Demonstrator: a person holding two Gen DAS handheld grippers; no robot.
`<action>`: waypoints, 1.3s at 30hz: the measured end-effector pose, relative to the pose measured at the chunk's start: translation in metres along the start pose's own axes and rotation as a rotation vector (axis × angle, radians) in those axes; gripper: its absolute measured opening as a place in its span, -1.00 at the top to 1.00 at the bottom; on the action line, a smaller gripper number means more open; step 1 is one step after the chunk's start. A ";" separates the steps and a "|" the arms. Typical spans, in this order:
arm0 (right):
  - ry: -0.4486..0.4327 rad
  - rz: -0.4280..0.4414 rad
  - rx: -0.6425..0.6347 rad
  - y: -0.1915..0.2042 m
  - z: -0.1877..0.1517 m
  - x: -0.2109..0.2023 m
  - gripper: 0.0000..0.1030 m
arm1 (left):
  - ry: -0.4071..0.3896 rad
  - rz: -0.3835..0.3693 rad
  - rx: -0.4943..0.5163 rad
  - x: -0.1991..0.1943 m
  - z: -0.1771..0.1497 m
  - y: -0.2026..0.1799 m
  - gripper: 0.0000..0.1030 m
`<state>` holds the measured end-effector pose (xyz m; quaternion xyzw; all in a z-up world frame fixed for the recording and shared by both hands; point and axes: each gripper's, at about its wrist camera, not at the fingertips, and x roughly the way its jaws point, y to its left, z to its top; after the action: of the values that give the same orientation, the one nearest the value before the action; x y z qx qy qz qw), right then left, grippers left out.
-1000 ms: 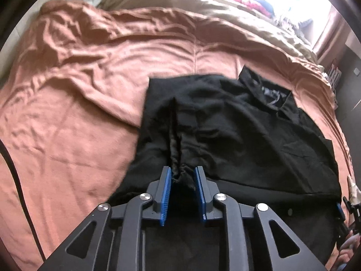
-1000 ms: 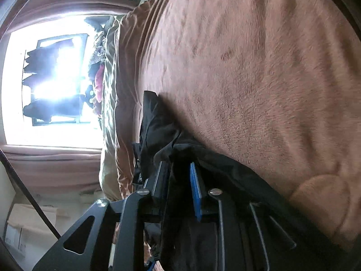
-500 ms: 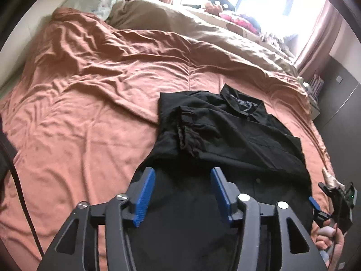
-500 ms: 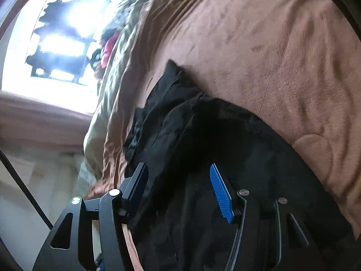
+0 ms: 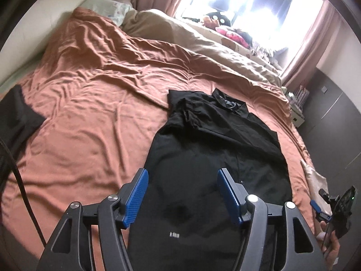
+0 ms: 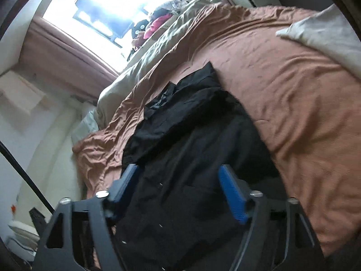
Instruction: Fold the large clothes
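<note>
Nearest, the left gripper (image 5: 182, 194) hovers with jaws wide and empty above the hem end of the black shirt (image 5: 216, 149); the right gripper (image 6: 180, 194) is likewise spread wide, holding nothing. The shirt lies on the rust bedspread (image 5: 90, 103), collar toward 12 o'clock, a sleeve bunched near 11. Risk, as I judge it: gripping only the top layer would drag that loose sleeve and undo the fold. Open bedspread runs wide toward 9 o'clock; at 3 the bed edge is close. The beige duvet (image 5: 203, 38) lies farthest.
</note>
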<state>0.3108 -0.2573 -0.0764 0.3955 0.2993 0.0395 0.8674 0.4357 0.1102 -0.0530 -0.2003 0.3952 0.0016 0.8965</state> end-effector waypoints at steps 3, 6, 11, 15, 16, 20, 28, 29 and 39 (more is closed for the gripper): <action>-0.021 -0.038 -0.017 -0.002 -0.006 -0.028 -0.54 | -0.021 -0.006 -0.030 -0.019 -0.019 0.009 -0.27; -0.034 -0.065 -0.064 0.001 -0.015 -0.054 -0.57 | -0.045 -0.034 -0.057 -0.035 -0.039 0.017 -0.27; -0.069 -0.104 -0.162 0.011 -0.036 -0.093 -0.63 | -0.108 -0.021 -0.050 -0.064 -0.064 0.017 -0.27; -0.093 -0.098 -0.218 0.012 -0.056 -0.131 -0.88 | -0.163 -0.041 -0.018 -0.094 -0.085 0.013 -0.39; -0.106 -0.098 -0.236 0.012 -0.061 -0.139 -0.97 | -0.180 -0.023 -0.003 -0.102 -0.091 0.012 -0.45; -0.156 -0.125 -0.349 0.017 -0.081 -0.172 -1.00 | -0.251 0.038 0.031 -0.132 -0.116 0.009 -0.49; -0.181 -0.139 -0.464 0.010 -0.114 -0.208 -1.00 | -0.268 0.083 0.035 -0.168 -0.159 0.012 -0.56; -0.189 -0.148 -0.480 0.009 -0.119 -0.211 -1.00 | -0.264 0.077 0.032 -0.171 -0.165 0.014 -0.56; -0.166 -0.236 -0.571 -0.001 -0.149 -0.226 -1.00 | -0.198 0.048 0.017 -0.173 -0.211 0.028 -0.60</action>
<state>0.0439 -0.2277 -0.0426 0.1003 0.2481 -0.0112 0.9635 0.1628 0.0867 -0.0688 -0.1820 0.3095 0.0393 0.9325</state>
